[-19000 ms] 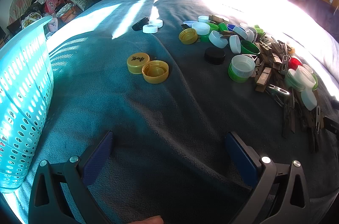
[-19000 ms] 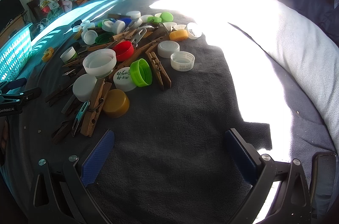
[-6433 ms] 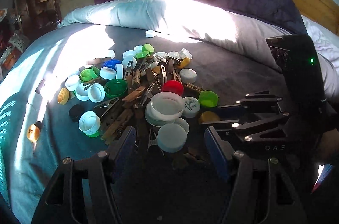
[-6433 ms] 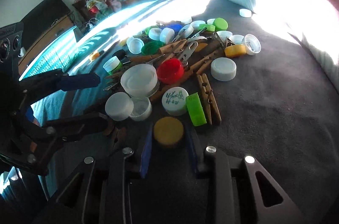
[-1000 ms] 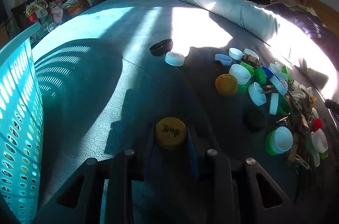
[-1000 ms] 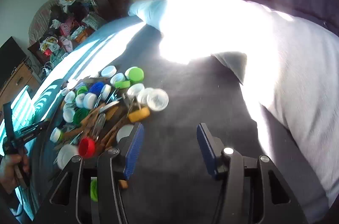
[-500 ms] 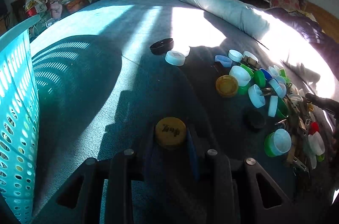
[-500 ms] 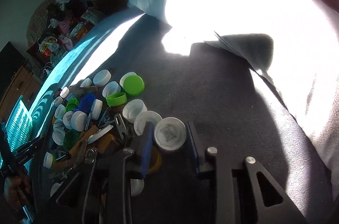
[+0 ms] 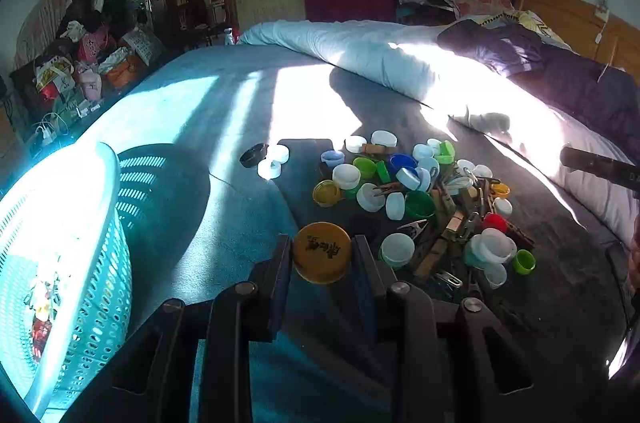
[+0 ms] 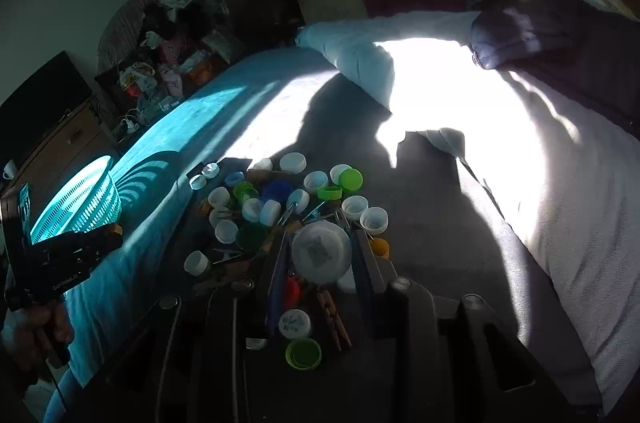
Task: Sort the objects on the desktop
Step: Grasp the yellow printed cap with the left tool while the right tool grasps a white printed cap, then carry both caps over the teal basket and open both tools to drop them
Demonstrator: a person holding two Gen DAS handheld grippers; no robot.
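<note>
My left gripper (image 9: 322,255) is shut on a yellow bottle cap (image 9: 322,252) and holds it up above the bed, right of the turquoise basket (image 9: 100,263). My right gripper (image 10: 321,257) is shut on a white cap (image 10: 321,251) and holds it raised above the pile of caps and clothespins (image 10: 280,207). The pile also shows in the left wrist view (image 9: 420,199), ahead and right of the left gripper. The left gripper also shows at the left edge of the right wrist view (image 10: 72,255), next to the basket (image 10: 80,203).
A rolled white duvet (image 9: 360,55) and dark bedding (image 9: 580,91) lie along the far and right side of the bed. A black cap (image 9: 253,155) and two white caps (image 9: 272,163) lie apart from the pile. Cluttered bags (image 9: 88,55) stand beyond the bed.
Both grippers have lifted with their caps. The left one has risen and swung toward the basket, whose inside now shows. The right one has pulled up and back from the pile.
</note>
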